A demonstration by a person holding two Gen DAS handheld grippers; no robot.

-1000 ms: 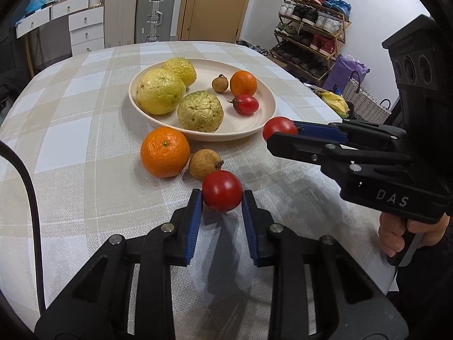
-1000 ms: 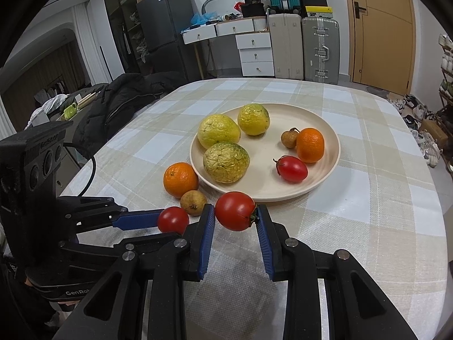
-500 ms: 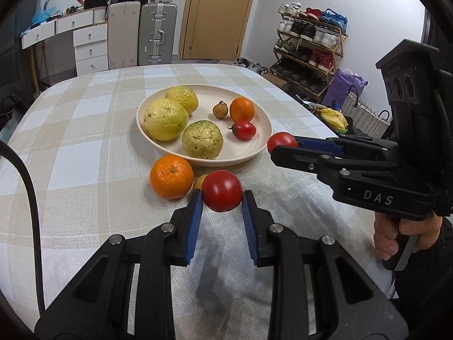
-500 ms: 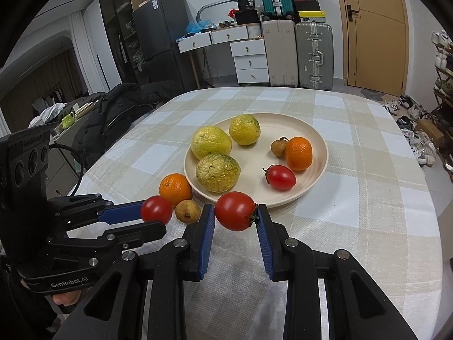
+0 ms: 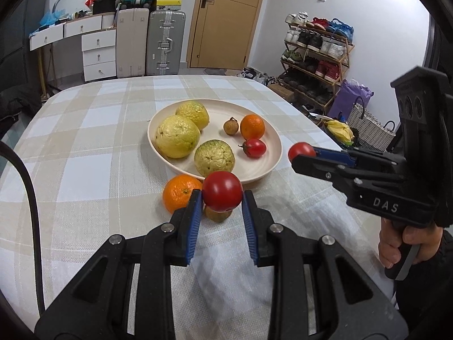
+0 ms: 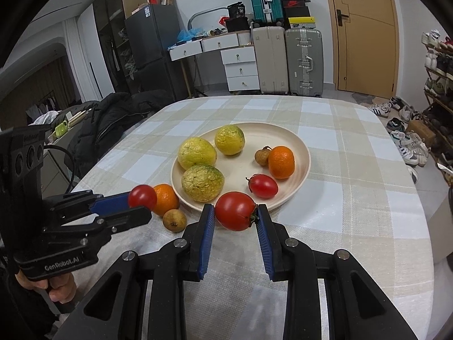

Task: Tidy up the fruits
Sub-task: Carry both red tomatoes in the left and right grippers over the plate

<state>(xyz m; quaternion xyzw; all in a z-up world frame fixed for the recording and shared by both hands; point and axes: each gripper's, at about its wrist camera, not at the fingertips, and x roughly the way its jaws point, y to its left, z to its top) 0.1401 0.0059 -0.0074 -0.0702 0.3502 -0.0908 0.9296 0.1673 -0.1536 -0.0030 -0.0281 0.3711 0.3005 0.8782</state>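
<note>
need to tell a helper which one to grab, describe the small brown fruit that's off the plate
Start at the cream plate on the checked tablecloth, then look just off its near-left rim. There an orange lies on the cloth, and the small brown fruit sits beside it: dull tan, rough-skinned and smaller than the orange.

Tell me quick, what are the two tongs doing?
Left tongs: closed on a tomato.
Right tongs: closed on another tomato.
</note>
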